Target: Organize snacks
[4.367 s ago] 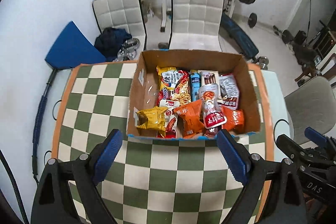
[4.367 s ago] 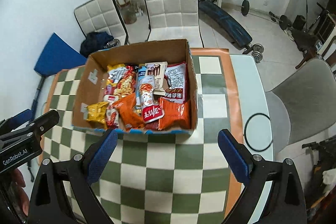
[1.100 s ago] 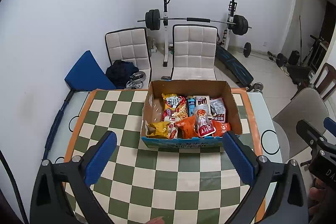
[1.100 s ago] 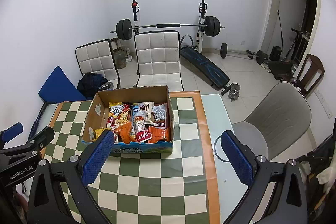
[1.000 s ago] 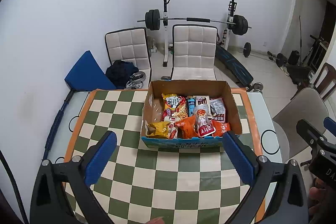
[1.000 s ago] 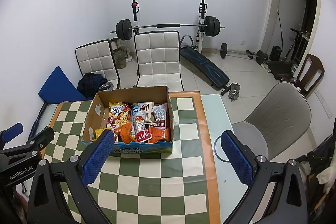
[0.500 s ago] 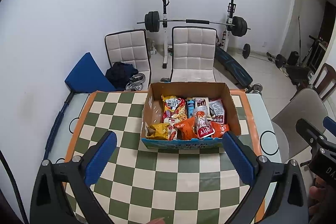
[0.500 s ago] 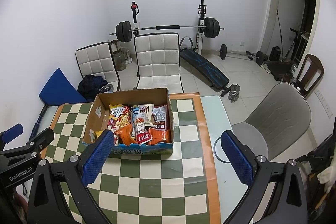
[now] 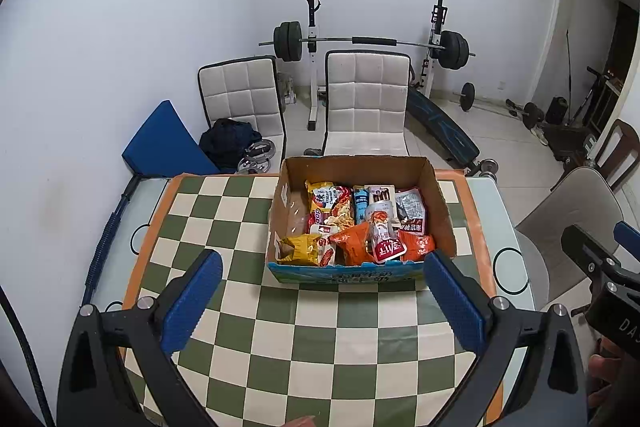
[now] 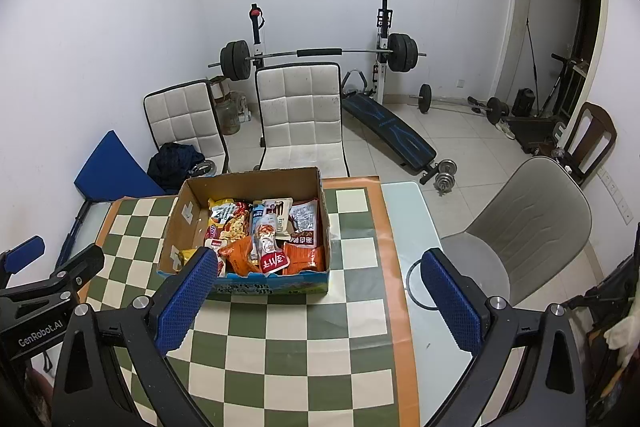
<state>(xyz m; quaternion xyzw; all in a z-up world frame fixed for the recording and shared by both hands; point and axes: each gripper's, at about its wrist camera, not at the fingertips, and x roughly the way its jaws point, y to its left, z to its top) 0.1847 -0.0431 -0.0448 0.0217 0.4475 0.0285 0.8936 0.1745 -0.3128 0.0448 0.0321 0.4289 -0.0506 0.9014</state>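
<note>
Open brown cardboard box [image 9: 440,203] with a blue printed front, filled with assorted snack packets [image 9: 356,223], stands on the green-and-cream chequered tablecloth [image 9: 296,339] toward the table's far side. I hold my left gripper [image 9: 322,301] above the cloth near the box front, its blue-padded fingers [image 9: 192,301] spread wide and holding nothing. My right gripper [image 10: 320,301] is likewise spread and bare, the box ahead of its left finger. White quilted chairs [image 10: 300,107] and a barbell rack [image 10: 320,53] stand behind.
</note>
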